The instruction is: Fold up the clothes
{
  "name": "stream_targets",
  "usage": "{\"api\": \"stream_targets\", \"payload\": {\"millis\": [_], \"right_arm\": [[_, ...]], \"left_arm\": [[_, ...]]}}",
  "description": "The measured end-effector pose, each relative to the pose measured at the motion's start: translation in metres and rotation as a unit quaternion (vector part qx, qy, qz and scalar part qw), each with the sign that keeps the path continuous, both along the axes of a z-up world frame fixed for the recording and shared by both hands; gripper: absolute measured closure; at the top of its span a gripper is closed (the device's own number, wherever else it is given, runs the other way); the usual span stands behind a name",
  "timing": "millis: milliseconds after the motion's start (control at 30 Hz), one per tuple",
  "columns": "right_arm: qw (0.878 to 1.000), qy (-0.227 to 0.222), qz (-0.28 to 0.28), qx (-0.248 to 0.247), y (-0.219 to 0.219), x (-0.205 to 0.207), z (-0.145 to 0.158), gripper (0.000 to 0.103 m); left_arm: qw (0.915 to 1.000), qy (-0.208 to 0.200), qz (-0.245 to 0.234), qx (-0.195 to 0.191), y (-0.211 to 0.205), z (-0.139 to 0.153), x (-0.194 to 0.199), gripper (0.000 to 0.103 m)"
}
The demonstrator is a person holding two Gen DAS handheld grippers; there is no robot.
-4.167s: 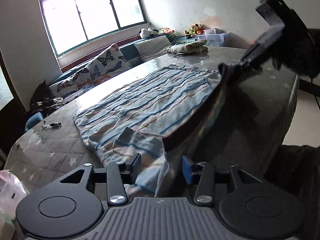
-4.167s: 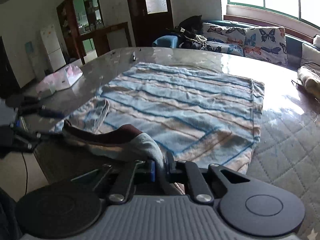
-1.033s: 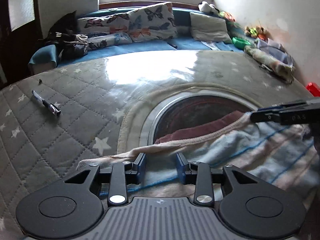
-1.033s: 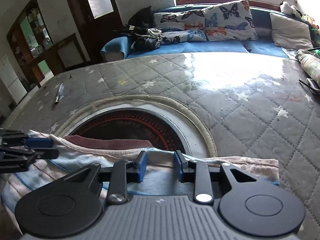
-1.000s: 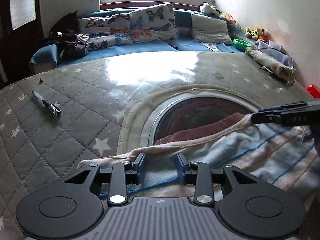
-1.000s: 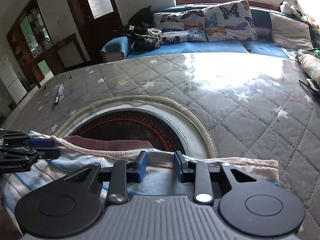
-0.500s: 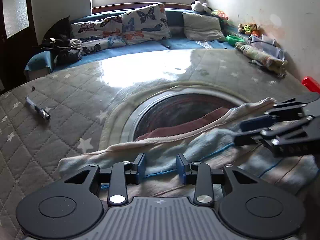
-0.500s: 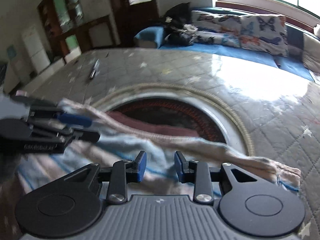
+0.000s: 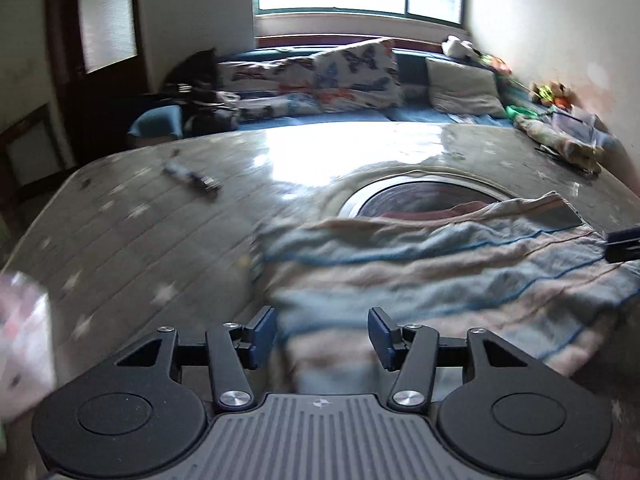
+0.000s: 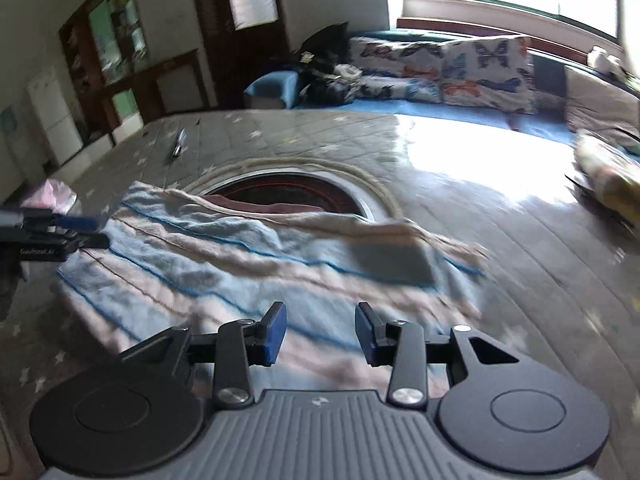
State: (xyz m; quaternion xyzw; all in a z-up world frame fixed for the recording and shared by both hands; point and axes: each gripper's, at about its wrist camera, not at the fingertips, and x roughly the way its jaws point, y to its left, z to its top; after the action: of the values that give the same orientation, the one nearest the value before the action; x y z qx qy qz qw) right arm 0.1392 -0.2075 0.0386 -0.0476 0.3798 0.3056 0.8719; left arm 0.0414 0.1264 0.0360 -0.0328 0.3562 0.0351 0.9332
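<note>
A blue, white and pink striped garment (image 9: pixel 436 272) (image 10: pixel 248 268) lies folded over on the quilted grey table (image 9: pixel 132 240) (image 10: pixel 520 248), a maroon band showing at its far edge. My left gripper (image 9: pixel 322 334) is open just above the garment's near left part, nothing between its fingers. My right gripper (image 10: pixel 321 334) is open over the garment's near right part, empty too. Each gripper's tips appear in the other's view: the right gripper's fingertips (image 9: pixel 624 244) at the right edge, the left gripper's fingertips (image 10: pixel 76 232) at the left. Both views are motion-blurred.
A round dark inset (image 9: pixel 420 200) (image 10: pixel 288 192) sits in the table just beyond the garment. A pen (image 9: pixel 192 176) (image 10: pixel 178 142) lies far left. Folded clothes (image 9: pixel 560 144) (image 10: pixel 608 176) rest at the far right. A pink-white bag (image 9: pixel 20 340) stands at the left edge. A cushioned bench (image 9: pixel 352 76) is behind.
Both grippers have opened wider and pulled back toward the near edge, letting go of the garment, which now lies flat on the table. The views have swung and blurred.
</note>
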Motion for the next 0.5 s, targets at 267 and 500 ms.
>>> {"api": "stream_targets", "payload": {"millis": [267,500], "right_arm": [[0.995,0.001,-0.086,0.046,-0.062,-0.04,-0.003,0.061],[0.992,-0.001,-0.109,0.061,-0.069,-0.042,-0.01,0.063]], "left_arm": [[0.9978,-0.009,0.05,-0.041,0.009,-0.003,-0.058,0.044],[0.9964,-0.007,0.048,-0.07,0.001,-0.008,-0.063,0.046]]}}
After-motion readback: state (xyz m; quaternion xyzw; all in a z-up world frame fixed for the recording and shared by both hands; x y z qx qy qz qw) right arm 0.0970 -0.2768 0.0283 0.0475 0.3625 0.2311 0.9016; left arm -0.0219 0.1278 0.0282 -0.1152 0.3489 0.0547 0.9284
